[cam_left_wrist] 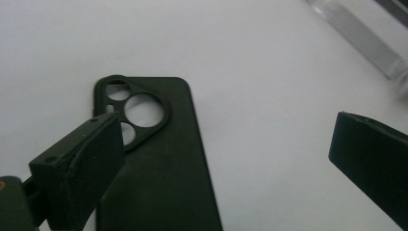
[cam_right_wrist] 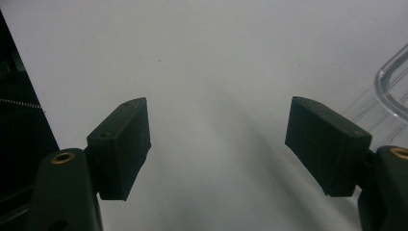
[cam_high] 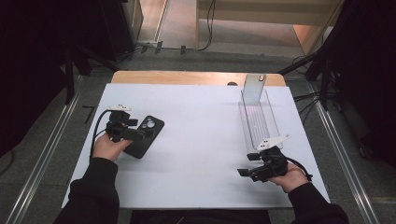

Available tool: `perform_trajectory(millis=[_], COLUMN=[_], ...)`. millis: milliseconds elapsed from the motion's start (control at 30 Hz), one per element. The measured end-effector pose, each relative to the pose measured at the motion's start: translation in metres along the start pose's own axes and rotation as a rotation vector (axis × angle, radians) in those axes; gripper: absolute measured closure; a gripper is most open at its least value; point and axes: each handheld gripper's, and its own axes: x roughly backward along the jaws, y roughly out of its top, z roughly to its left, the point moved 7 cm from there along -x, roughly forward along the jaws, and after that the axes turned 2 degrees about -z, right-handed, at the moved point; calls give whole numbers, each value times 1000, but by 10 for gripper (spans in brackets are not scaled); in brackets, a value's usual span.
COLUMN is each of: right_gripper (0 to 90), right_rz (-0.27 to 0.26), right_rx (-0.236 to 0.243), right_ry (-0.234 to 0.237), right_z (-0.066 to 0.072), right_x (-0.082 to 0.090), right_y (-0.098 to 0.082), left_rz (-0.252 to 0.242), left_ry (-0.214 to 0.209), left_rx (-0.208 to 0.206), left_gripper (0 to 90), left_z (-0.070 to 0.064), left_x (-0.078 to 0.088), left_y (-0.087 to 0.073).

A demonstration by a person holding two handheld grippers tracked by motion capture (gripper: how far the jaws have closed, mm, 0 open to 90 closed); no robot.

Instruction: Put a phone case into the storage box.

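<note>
Two grippers, both fingers apart, nothing clamped — left gripper (cam_high: 140,134) hovers over the black phone case (cam_high: 145,136) lying flat on the white desk (cam_high: 201,130); right gripper (cam_high: 252,164) sits beside the clear tray (cam_high: 273,122).

A white table top (cam_high: 201,154) covers most of the scene, with a strip of pale wood (cam_high: 187,77) showing along its far edge. On the right side of the white surface lies a long clear plastic tray (cam_high: 258,122), running lengthwise away from the near edge; a clear upright panel (cam_high: 254,87) rises at its far end. The same tray shows as a transparent rim (cam_right_wrist: 392,91) in the right gripper view. Metal rails (cam_high: 42,158) flank the table on the grey floor, and black cables (cam_high: 208,28) trail across the floor beyond.
</note>
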Motion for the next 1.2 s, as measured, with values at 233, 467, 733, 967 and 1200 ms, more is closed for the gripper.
perform_trajectory(millis=[233, 467, 733, 967, 1200], right_gripper=[220, 220, 220, 220, 220], right_rz=[3, 3, 4, 5, 7], right_rx=[-4, 2, 2, 2, 6], right_ry=[-2, -1, -1, -2, -4], right_z=[0, 0, 0, 0, 0], right_x=[0, 0, 0, 0, -1], right_y=[0, 0, 0, 0, -1], left_rz=[40, 71, 81, 103, 109], left_ry=[36, 53, 82, 80, 118], left_rx=[25, 51, 78, 90, 56], left_gripper=[0, 0, 0, 0, 0], left_z=[15, 20, 28, 29, 27], left_x=[-12, -19, -24, -28, -32], left_y=[-5, -14, -25, -32, -35])
